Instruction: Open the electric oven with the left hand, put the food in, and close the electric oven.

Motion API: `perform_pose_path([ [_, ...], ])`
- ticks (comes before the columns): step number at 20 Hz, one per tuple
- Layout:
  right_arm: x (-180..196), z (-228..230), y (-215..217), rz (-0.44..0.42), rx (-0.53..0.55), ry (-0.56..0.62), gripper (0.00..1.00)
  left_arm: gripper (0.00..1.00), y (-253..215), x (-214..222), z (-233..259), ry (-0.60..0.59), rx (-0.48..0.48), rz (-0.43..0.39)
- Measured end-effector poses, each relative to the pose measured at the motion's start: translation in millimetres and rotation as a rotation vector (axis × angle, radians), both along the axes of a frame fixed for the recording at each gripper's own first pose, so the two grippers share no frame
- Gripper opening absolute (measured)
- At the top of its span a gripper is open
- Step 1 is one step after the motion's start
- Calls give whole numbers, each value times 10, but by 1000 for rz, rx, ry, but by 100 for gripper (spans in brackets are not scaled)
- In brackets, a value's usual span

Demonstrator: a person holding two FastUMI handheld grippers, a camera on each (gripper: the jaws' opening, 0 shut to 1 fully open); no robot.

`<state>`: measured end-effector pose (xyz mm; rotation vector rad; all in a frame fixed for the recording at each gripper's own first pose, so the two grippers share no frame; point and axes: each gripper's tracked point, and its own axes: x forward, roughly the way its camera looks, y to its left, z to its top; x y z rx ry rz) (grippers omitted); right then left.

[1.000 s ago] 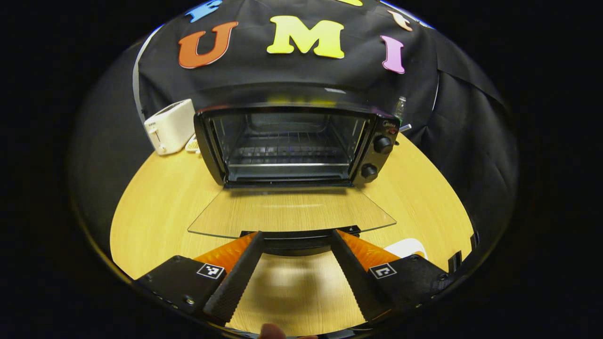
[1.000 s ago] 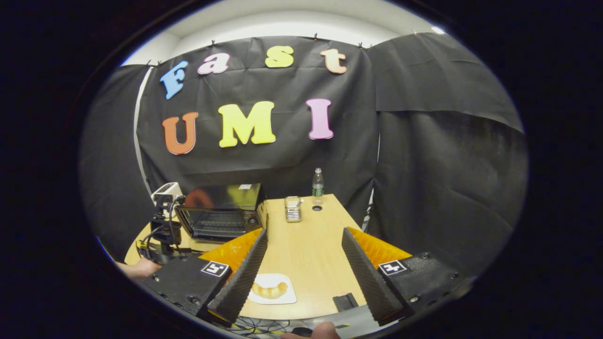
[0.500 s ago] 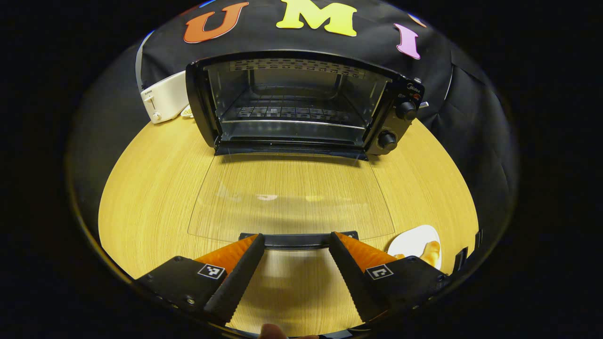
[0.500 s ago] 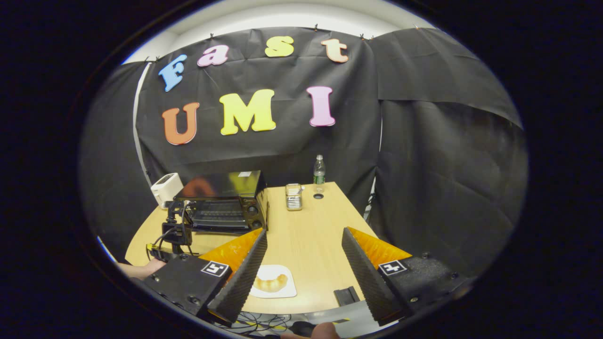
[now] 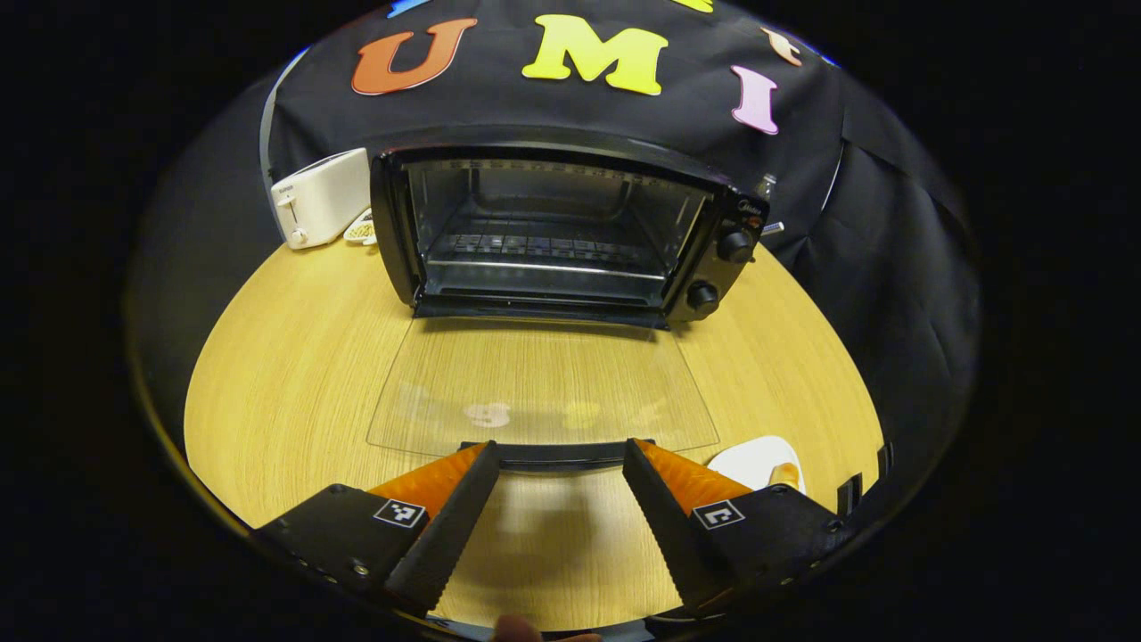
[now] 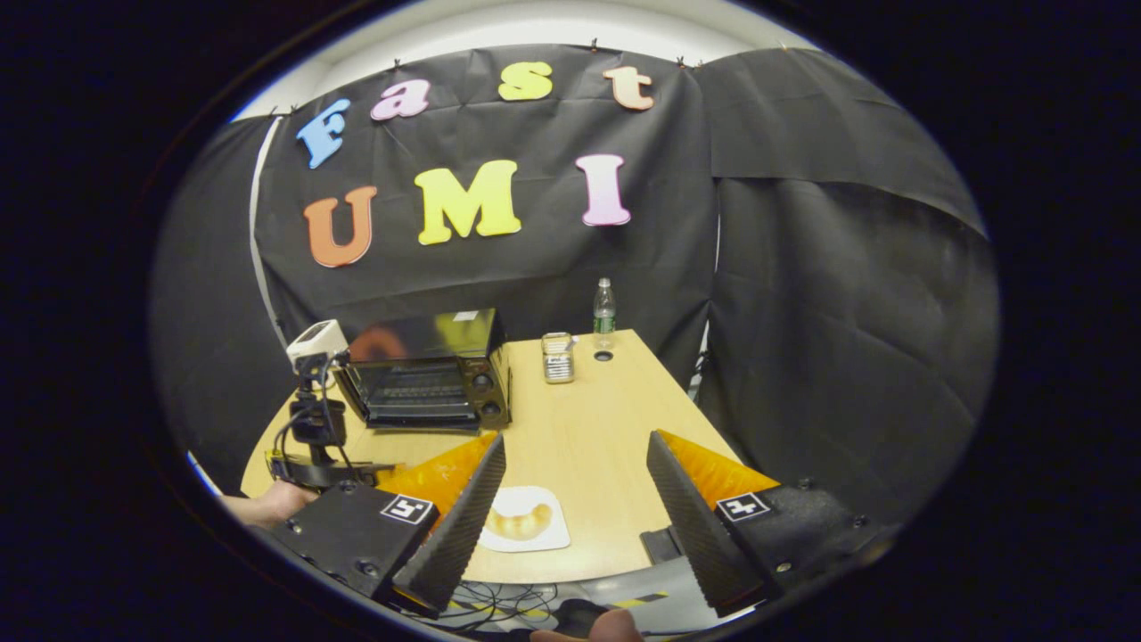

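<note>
In the left gripper view the left gripper has its fingers spread wide and empty, pointing at 12 o'clock toward the electric oven. The oven's glass door is dropped fully open, lying flat just over the bench. The door's black handle runs across the gap between the two fingertips; whether either fingertip touches it cannot be made out. Inside the oven a wire rack shows, and two knobs sit on the panel at the oven's 3 o'clock side. At 4 o'clock from the fingers a white plate with the food is partly hidden behind the right-hand finger. A white toaster stands at 10 o'clock, beside the oven.

In the right gripper view the right gripper is also wide and holds nothing. The plate lies on the bench between its fingers, nearer the left-hand finger, with the curved golden food on it. The oven sits at 11 o'clock, door down. The left gripper and the hand holding it show at 9 o'clock, partly cut off. A water bottle and a small glass jar stand at 12 o'clock at the bench's far end.
</note>
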<state>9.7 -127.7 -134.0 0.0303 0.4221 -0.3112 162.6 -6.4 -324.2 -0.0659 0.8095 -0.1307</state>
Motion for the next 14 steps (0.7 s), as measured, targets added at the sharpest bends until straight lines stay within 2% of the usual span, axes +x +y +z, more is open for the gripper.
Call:
perform_pose_path([
  [1,-22,-33,38,2,6,5,100,93,8,-57,79,-17,-10,-3],
  [2,-46,-84,69,3,13,14,97,93,30,-116,184,-38,-19,-3],
  [7,-16,-427,312,43,65,77,97,93,350,-555,915,-179,-40,35],
  [14,236,-1302,440,77,187,219,97,93,783,-1069,1791,-386,25,92],
])
